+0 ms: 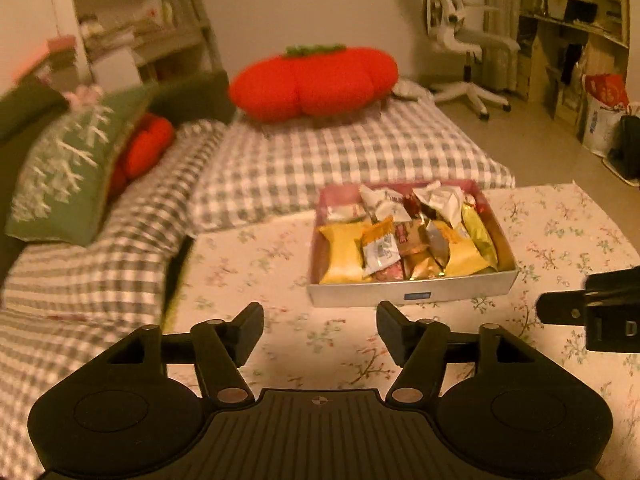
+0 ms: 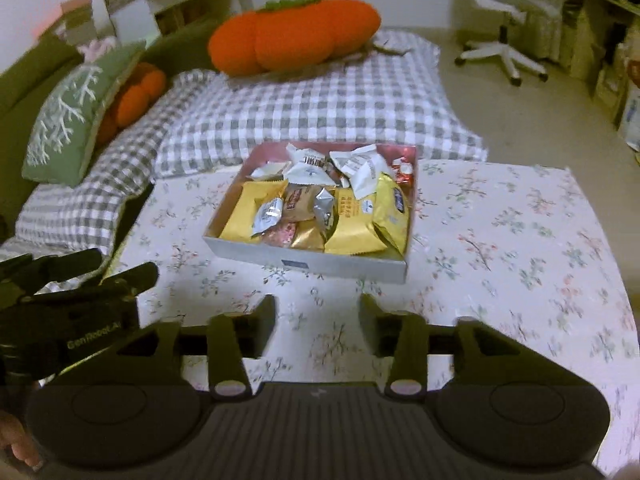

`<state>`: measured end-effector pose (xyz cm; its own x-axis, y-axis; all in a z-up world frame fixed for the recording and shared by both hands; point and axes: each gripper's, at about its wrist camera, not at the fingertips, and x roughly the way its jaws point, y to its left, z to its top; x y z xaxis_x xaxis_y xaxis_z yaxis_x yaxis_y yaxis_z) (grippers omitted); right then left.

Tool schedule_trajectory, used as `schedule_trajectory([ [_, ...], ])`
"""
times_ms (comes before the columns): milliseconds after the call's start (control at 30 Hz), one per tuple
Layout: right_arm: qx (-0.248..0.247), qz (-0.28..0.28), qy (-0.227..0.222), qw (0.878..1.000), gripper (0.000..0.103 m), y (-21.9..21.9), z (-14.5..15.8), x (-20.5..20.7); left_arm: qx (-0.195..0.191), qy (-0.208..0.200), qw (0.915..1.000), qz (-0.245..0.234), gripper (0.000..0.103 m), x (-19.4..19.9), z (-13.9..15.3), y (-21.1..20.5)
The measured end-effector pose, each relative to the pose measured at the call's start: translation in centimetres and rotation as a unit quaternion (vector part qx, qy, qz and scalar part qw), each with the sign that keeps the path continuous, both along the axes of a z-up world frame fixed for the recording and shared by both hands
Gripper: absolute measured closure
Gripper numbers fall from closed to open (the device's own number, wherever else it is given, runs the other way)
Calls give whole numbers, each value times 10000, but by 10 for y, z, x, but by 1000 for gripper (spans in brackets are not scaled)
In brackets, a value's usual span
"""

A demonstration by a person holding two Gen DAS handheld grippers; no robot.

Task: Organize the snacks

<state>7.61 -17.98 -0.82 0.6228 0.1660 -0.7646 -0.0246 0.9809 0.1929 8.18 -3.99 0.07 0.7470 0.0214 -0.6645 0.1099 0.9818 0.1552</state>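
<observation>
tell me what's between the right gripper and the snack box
Only bare flowered tablecloth. In the right wrist view nothing sits between the open right gripper and the near wall of the snack box.

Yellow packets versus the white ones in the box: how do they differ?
The yellow packets are larger, fuller and sit along the near side of the box. The white packets are smaller, crumpled and piled at the far side. The yellow ones lean upright in a row; the white ones lie jumbled. Both kinds are inside the box.

Left gripper (image 1: 320, 330) and right gripper (image 2: 318, 326) side by side; jaws wide apart, empty.
</observation>
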Motion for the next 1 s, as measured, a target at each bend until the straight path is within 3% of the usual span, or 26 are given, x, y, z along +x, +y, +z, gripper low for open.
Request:
schedule_trajectory([
  [133, -238, -65, -46, 9997, 47, 5, -2, -15, 95, -233, 9997, 69, 39, -25, 6, 4],
  [300, -137, -130, -85, 9998, 28, 9, 1, -23, -250, -290, 9993, 29, 31, -43, 8, 13],
  [400, -331, -51, -195, 9992, 15, 14, 5, -30, -205, -430, 9989, 9, 25, -47, 9, 15],
  [567, -278, -110, -203, 9993, 9, 12, 4, -34, -242, -531, 9982, 117, 9, -50, 9, 20],
  [800, -297, -133, -211, 9992, 1, 11, 4, -38, -400, -531, 9978, 65, 4, -51, 11, 20],
  [1000, -333, -86, 74, 9994, 1, 15, -3, -40, -317, -657, 9973, -60, 0, -55, 13, 14],
])
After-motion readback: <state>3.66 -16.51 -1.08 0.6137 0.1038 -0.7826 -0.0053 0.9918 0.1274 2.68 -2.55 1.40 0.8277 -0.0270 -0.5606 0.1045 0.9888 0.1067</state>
